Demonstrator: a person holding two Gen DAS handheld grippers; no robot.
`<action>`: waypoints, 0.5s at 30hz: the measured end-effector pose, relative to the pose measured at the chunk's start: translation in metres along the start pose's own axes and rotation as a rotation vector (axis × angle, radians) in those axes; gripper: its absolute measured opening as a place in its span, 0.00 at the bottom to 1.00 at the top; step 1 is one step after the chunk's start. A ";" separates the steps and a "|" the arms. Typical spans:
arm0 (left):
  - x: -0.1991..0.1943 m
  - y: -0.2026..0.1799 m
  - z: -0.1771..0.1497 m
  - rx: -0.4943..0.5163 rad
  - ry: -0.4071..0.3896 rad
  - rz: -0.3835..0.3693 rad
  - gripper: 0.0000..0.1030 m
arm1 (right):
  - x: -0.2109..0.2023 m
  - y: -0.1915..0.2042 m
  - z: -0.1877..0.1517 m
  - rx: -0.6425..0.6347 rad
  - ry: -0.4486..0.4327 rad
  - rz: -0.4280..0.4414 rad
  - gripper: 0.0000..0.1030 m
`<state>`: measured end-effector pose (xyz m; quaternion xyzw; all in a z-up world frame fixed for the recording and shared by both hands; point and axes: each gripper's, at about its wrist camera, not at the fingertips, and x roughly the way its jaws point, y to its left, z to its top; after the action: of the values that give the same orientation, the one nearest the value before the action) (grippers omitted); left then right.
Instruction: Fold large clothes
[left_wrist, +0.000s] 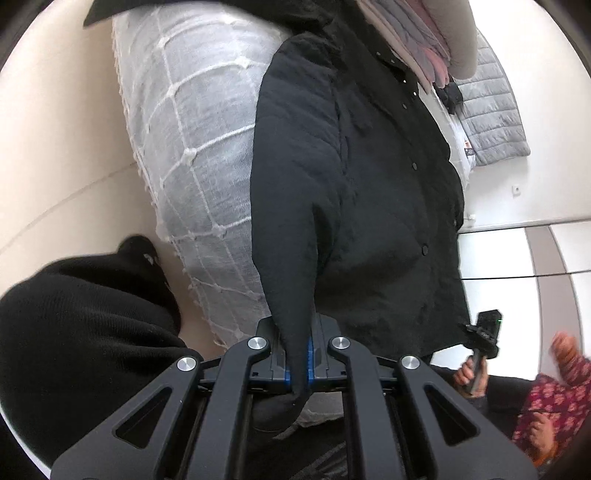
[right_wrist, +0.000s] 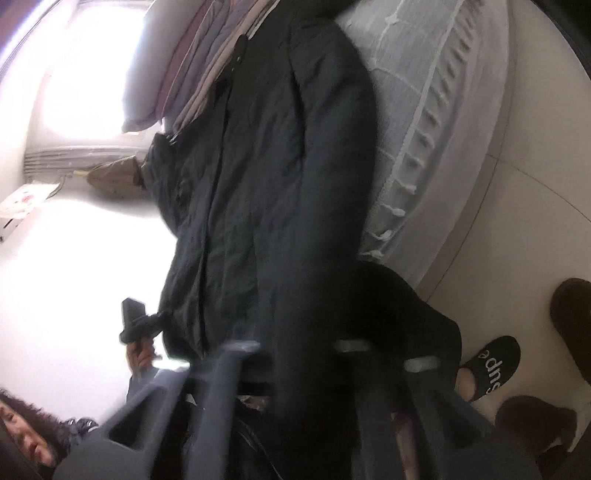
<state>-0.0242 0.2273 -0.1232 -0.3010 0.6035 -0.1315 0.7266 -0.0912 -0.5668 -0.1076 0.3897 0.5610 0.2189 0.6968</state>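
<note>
A large black quilted jacket with snap buttons lies on a bed with a grey-white checked cover. My left gripper is shut on the end of one black sleeve, which runs up from the jaws to the jacket. In the right wrist view the jacket fills the middle, blurred. My right gripper is shut on dark jacket fabric that drapes over its jaws. The right gripper also shows in the left wrist view, at the jacket's hem.
A stack of folded pink and grey clothes and a grey quilted garment lie at the bed's far end. A beige tiled floor runs beside the bed. A foot in a black slipper stands close. Another person is nearby.
</note>
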 end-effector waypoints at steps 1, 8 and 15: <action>-0.003 -0.004 -0.001 0.009 -0.013 0.007 0.05 | 0.000 0.005 -0.004 0.003 -0.006 0.017 0.08; -0.053 -0.049 -0.002 0.109 -0.120 -0.037 0.04 | -0.039 0.098 -0.023 -0.159 -0.105 0.165 0.08; -0.081 -0.056 -0.024 0.143 -0.138 -0.023 0.04 | -0.065 0.083 -0.055 -0.138 -0.138 0.185 0.08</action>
<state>-0.0563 0.2217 -0.0276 -0.2637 0.5377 -0.1615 0.7844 -0.1506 -0.5487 -0.0060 0.4051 0.4570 0.2931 0.7356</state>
